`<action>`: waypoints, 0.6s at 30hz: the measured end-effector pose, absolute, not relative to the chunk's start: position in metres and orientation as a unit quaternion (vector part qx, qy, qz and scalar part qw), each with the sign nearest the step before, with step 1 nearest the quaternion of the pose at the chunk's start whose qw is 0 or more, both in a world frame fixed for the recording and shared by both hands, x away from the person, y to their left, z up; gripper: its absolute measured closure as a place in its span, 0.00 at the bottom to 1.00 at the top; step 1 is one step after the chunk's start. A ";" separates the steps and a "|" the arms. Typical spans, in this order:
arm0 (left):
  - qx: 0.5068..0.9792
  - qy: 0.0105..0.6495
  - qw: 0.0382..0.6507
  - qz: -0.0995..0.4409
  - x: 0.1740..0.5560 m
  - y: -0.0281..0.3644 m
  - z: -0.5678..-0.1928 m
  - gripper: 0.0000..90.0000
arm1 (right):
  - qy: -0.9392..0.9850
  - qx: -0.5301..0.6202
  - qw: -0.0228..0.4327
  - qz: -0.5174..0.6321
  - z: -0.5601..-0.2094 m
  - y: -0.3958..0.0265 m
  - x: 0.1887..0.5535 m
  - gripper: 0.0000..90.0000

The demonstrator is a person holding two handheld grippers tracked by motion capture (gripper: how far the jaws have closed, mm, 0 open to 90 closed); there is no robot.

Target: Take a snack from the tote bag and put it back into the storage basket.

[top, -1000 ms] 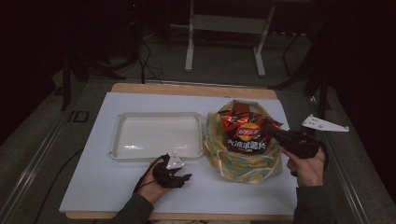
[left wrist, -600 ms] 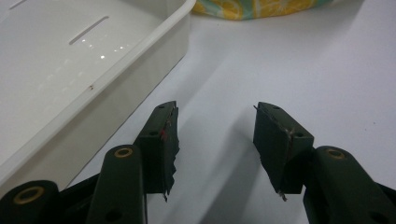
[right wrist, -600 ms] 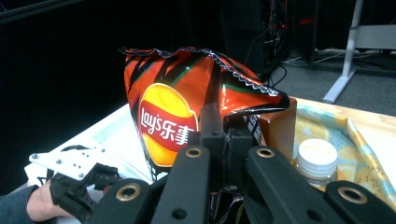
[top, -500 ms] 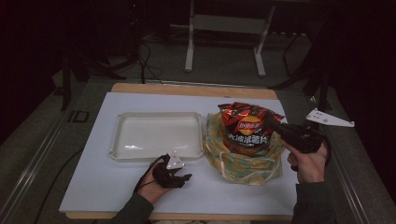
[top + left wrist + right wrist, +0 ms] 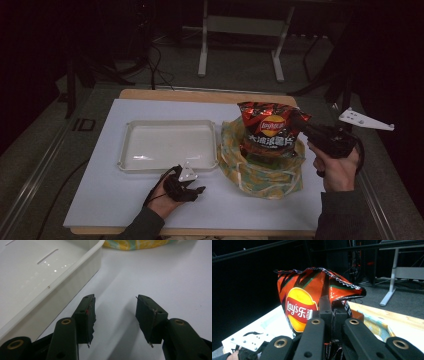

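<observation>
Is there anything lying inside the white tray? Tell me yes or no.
No: in the high view the white tray shows a bare floor, and the chip bag is over the cloth bag beside it.

A white tray (image 5: 167,145) lies on the surface (image 5: 125,200), left of its middle and nearer the far edge. A white frame (image 5: 240,25) stands on the floor beyond the far edge.

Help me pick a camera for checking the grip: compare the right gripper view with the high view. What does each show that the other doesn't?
Right gripper view alone: its black jaws seen close, shut on the edge of the chip bag.

High view alone: the white tray, the left gripper beside it, and the yellow patterned cloth bag with the chip bag rising from it.

Both: the chip bag, the white table, and the right gripper gripping the bag.
</observation>
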State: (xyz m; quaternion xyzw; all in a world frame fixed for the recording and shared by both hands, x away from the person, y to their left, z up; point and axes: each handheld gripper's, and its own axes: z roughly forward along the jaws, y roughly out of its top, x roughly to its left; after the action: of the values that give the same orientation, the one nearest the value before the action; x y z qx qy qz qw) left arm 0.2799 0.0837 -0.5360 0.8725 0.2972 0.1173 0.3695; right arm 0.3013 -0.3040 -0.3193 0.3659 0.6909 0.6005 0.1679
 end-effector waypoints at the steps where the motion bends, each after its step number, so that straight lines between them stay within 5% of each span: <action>1: 0.873 0.297 0.370 0.117 0.280 0.084 -0.536 0.55 | 0.691 0.365 0.168 0.601 -0.318 -0.304 0.301 1.00; 18: 0.872 0.297 0.370 0.118 0.280 0.084 -0.536 0.55 | 0.694 0.349 0.152 0.611 -0.311 -0.290 0.298 1.00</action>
State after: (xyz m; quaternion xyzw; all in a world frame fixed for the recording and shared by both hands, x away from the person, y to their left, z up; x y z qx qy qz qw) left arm 0.2799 0.0842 -0.5356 0.8724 0.2966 0.1182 0.3702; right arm 0.2984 -0.2900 -0.3113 0.3493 0.6940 0.6111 0.1516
